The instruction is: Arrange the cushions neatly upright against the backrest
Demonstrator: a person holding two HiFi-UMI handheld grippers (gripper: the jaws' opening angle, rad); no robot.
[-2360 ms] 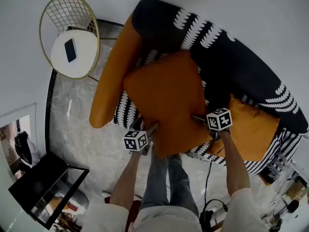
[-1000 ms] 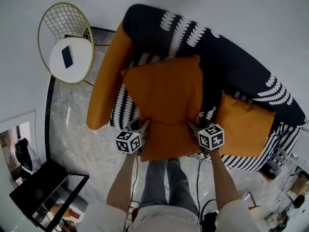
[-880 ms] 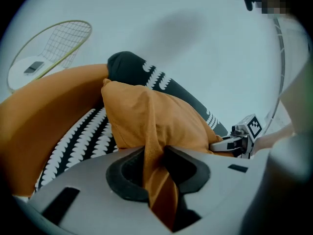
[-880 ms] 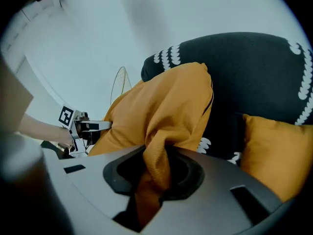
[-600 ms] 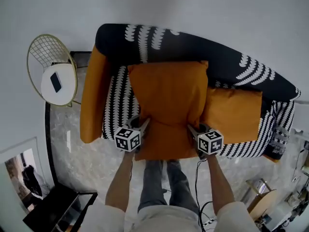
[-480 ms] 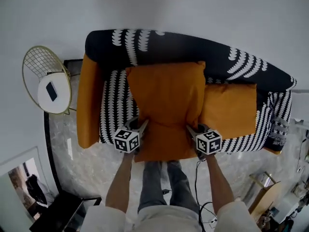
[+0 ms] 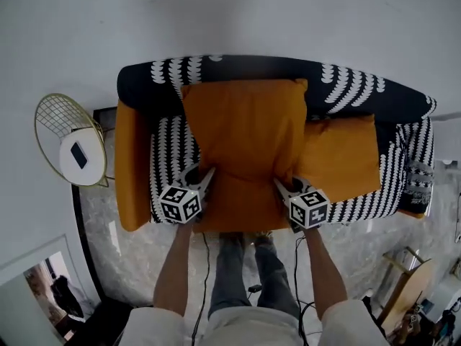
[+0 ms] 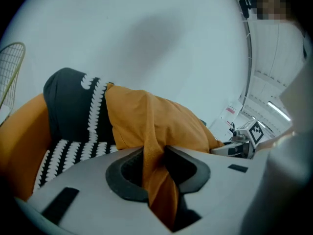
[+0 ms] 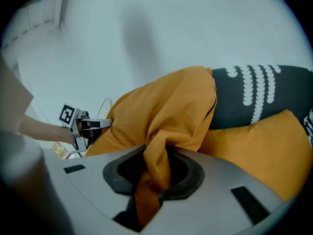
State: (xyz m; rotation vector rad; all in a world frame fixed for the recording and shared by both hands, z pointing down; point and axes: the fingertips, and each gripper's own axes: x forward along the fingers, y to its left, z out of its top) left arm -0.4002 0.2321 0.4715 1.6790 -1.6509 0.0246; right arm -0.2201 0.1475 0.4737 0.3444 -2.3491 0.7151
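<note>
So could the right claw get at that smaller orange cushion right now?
Probably not yet: the right claw is clamped on the big cushion. The smaller cushion lies close beside it, unobstructed, once it lets go.

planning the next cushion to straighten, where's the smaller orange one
In the head view the smaller orange cushion sits on the sofa right of centre, directly beside the large orange cushion.

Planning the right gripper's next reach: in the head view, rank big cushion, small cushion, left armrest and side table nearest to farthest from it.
1. Big cushion: pinched in the right gripper, centre.
2. Small cushion: beside it, right.
3. Left armrest: across the sofa.
4. Side table: beyond the armrest, far left.
</note>
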